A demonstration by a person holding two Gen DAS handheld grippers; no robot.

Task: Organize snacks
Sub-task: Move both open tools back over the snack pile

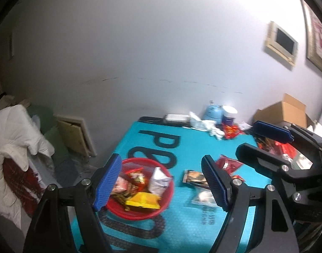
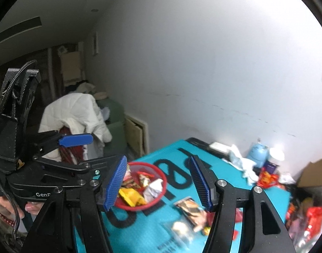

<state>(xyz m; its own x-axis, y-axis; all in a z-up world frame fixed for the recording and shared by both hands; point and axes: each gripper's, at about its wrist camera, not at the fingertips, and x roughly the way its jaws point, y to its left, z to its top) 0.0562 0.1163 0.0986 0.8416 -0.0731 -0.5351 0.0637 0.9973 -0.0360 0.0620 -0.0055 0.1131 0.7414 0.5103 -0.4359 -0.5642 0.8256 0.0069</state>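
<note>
A red mesh basket (image 1: 168, 198) (image 2: 161, 172) sits on the teal mat and holds several snack packets, among them a yellow one (image 1: 143, 200) and a white one (image 1: 158, 181). A dark brown packet (image 1: 194, 177) (image 2: 191, 209), a clear packet (image 1: 203, 198) and a red packet (image 1: 228, 164) lie loose on the mat to the basket's right. My left gripper (image 1: 163, 186) is open and empty, raised above the basket. My right gripper (image 2: 161, 184) is open and empty, raised above the basket and loose packets; it also shows in the left wrist view (image 1: 256, 141).
The teal mat (image 1: 139, 143) with large black letters covers the table. At the far edge stand a light blue canister (image 1: 212, 111), a white-lidded jar (image 1: 229, 115), crumpled tissue (image 1: 203, 124) and red wrappers (image 1: 231, 130). A cardboard box (image 1: 285, 111) is far right. A white jacket (image 1: 17, 130) hangs left.
</note>
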